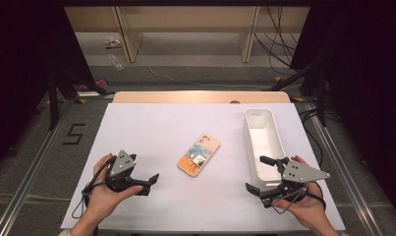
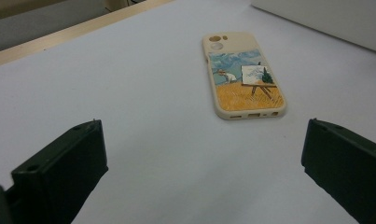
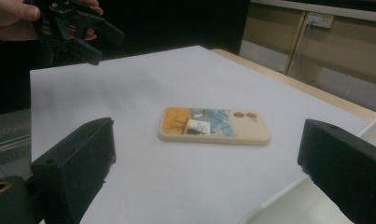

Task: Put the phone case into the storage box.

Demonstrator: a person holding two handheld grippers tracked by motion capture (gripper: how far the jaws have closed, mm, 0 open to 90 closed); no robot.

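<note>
A cream phone case (image 1: 199, 155) with a painted field scene lies flat, back up, in the middle of the white table sheet (image 1: 176, 123). My left gripper (image 1: 142, 169) sits left of it near the front edge, open and empty, its jaws turned toward the case. In the left gripper view the case (image 2: 244, 77) lies ahead between the wide jaws of that gripper (image 2: 202, 163). My right gripper (image 1: 258, 173) is open and empty at the near end of the white tray (image 1: 248, 135). In the right gripper view, the case (image 3: 213, 125) lies ahead of that gripper (image 3: 204, 163).
The long white tray (image 3: 274, 203) stands empty at the right of the sheet, its near end just by my right gripper. The other hand with its left gripper (image 3: 78, 28) appears far off in the right gripper view. A wooden table edge (image 1: 200, 96) runs along the back.
</note>
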